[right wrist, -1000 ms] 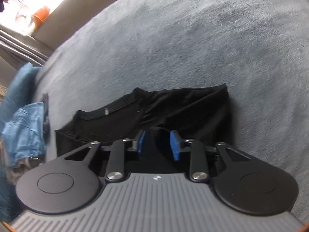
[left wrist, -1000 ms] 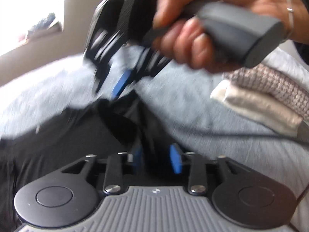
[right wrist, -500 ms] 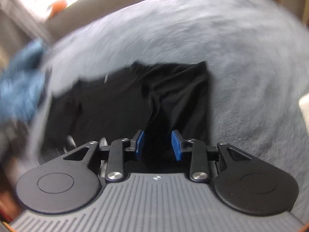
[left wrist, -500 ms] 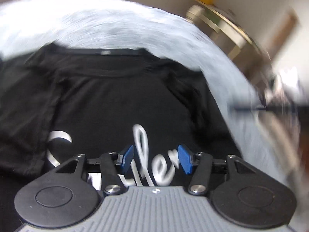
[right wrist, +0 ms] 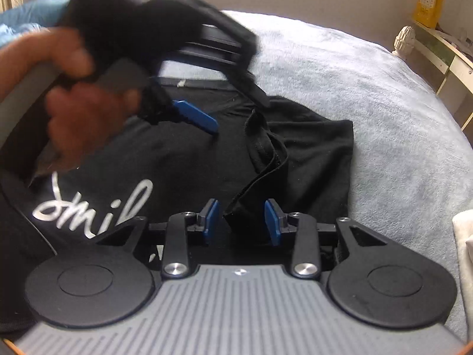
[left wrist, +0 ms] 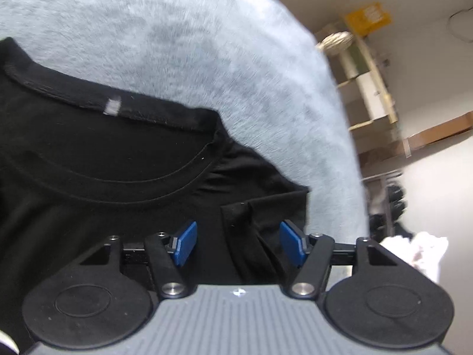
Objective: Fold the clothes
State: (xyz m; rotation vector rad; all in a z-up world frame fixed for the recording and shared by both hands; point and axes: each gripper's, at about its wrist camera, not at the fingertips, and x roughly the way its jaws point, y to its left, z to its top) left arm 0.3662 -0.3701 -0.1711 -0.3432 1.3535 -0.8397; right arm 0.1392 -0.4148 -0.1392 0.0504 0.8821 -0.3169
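Both tongs, left [left wrist: 238, 244] and right [right wrist: 241, 222], hang spread wide over the black T-shirt [right wrist: 177, 153], gripping nothing.

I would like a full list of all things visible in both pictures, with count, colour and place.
Black cotton T-shirt with white script lettering: one, black, spread on the blanket.
Fluffy blanket: one, pale grey-blue, under the shirt.
Wooden shelf unit: one, pale, past the bed.
Yellow box: one, on the shelf.
Blue cloth: one, far left.
Left gripper: open, over the sleeve.
Right gripper: open.
Hand: one, holding the left gripper.
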